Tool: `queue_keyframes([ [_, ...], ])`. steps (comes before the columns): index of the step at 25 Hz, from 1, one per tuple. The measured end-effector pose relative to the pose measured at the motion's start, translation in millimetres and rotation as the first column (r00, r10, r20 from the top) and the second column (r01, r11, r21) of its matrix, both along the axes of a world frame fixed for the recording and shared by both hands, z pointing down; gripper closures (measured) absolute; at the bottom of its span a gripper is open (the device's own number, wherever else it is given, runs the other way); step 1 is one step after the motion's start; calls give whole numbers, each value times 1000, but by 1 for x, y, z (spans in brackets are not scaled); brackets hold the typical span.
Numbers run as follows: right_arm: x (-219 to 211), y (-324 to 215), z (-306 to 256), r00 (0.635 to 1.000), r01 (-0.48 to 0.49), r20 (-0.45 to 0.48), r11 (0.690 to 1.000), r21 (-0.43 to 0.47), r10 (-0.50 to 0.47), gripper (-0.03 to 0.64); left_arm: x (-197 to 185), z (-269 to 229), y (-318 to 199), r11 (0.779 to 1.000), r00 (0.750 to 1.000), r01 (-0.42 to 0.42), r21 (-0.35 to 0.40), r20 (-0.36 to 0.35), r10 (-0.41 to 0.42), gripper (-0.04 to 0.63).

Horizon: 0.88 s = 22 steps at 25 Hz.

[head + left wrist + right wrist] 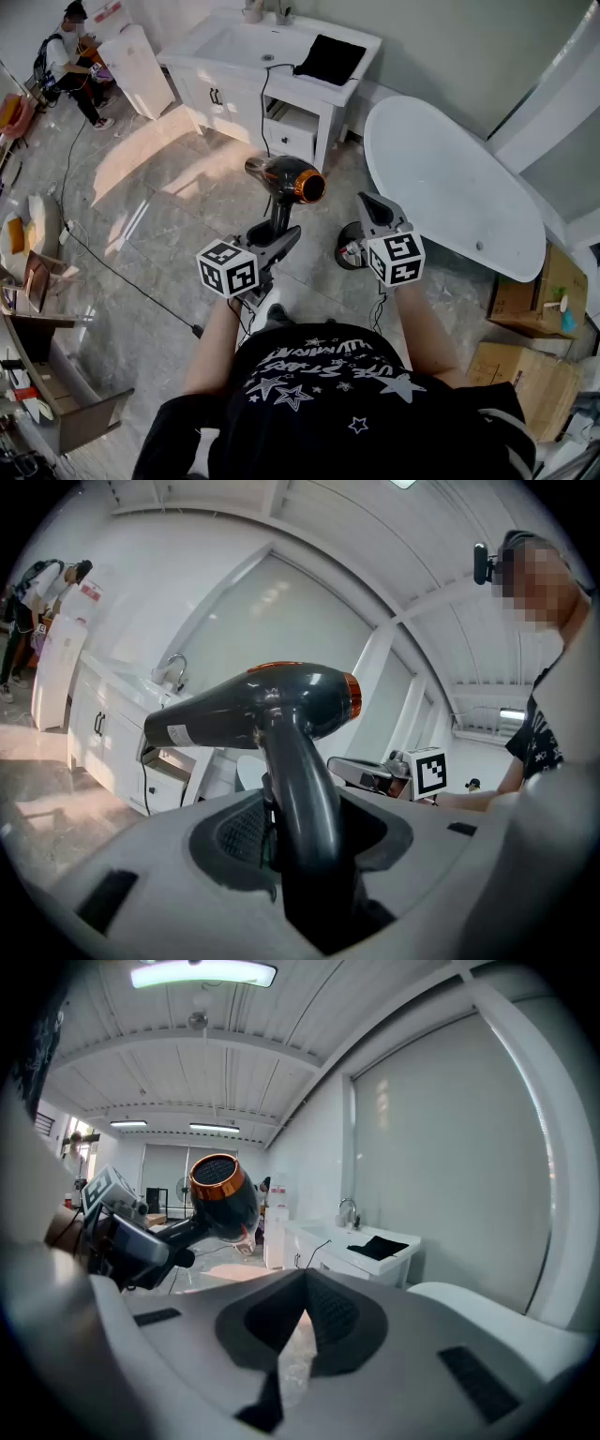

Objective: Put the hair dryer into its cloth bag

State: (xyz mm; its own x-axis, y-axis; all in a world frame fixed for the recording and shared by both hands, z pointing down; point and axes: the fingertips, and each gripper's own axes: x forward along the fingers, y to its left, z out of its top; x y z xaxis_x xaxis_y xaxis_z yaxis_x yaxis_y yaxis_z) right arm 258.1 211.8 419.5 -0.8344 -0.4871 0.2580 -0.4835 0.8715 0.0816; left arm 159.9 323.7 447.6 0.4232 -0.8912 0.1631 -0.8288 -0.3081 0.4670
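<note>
The left gripper pinched the dryer by its handle. In the left gripper view the dark handle stood upright between the two jaws of that gripper, with both pads closed against it. The dryer body sat crosswise above and beyond the jaw tips. Its orange-ringed end pointed to the person's right, towards the right gripper. It was held in the air over the floor.

The right gripper had its jaws pressed together with nothing in them. It hovered just beside the dryer, not touching it.

The bag, a flat black cloth, lay on the right end of the white vanity top. It was well apart from both grippers and straight ahead of them. In the right gripper view the bag lay beyond the closed jaws.
</note>
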Motion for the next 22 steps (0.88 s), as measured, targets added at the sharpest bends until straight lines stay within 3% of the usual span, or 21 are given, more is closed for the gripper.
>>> queue_keyframes([
  [11, -11, -4, 9, 999, -38, -27, 999, -17, 37, 612, -20, 8, -5, 1000, 999, -22, -3, -42, 22, 390],
  [22, -63, -5, 24, 992, -122, -21, 990, -70, 121, 611, -87, 10, 4, 998, 997, -68, -5, -31, 68, 390],
])
